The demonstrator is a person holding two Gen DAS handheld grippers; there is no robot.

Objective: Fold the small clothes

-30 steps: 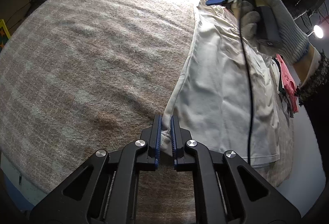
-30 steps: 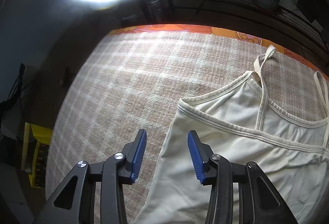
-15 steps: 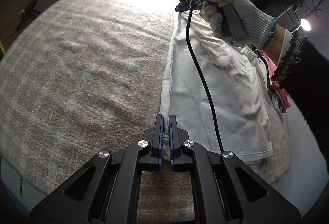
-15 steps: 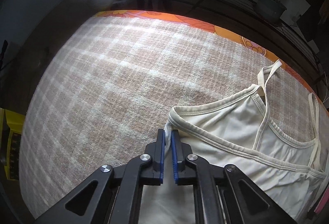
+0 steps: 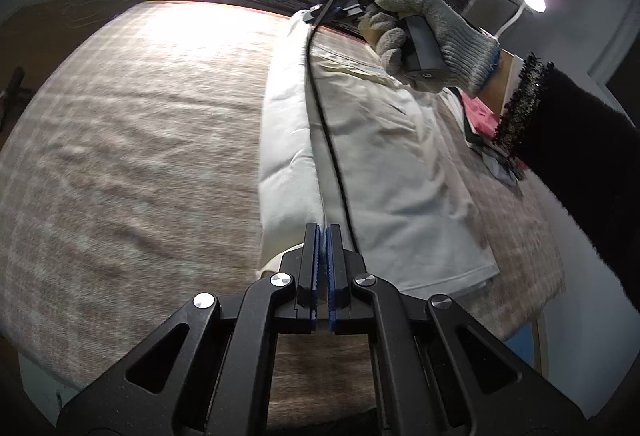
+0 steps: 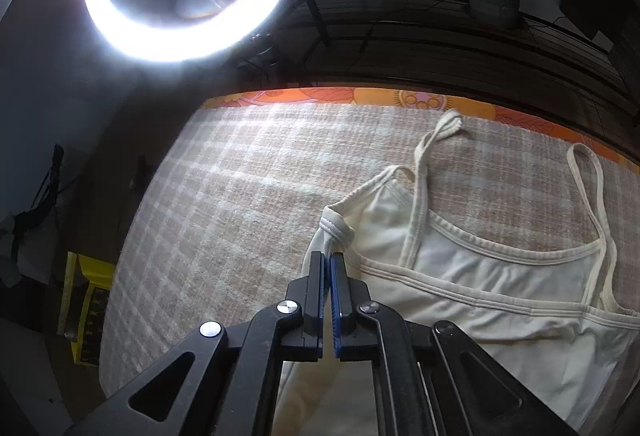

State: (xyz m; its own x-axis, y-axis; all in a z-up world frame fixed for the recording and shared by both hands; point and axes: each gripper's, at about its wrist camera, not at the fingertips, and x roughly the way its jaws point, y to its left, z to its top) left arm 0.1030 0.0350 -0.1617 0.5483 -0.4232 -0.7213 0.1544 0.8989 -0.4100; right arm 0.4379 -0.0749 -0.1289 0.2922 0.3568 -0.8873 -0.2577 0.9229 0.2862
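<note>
Both tongs point steeply down – left tongs [image 5: 322, 236] and right tongs [image 6: 329, 264] each clamped on the cream camisole [image 6: 500, 300], edge lifted at 12 o'clock.

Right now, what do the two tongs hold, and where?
Both hold the cream camisole: left tongs at its hem corner, right tongs at its top side corner.

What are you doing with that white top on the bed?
A person is folding a cream camisole on a plaid blanket. The left hand-held gripper pinches its bottom corner, and the right hand-held gripper pinches its top corner by the armhole. That side edge is lifted off the blanket.
</note>
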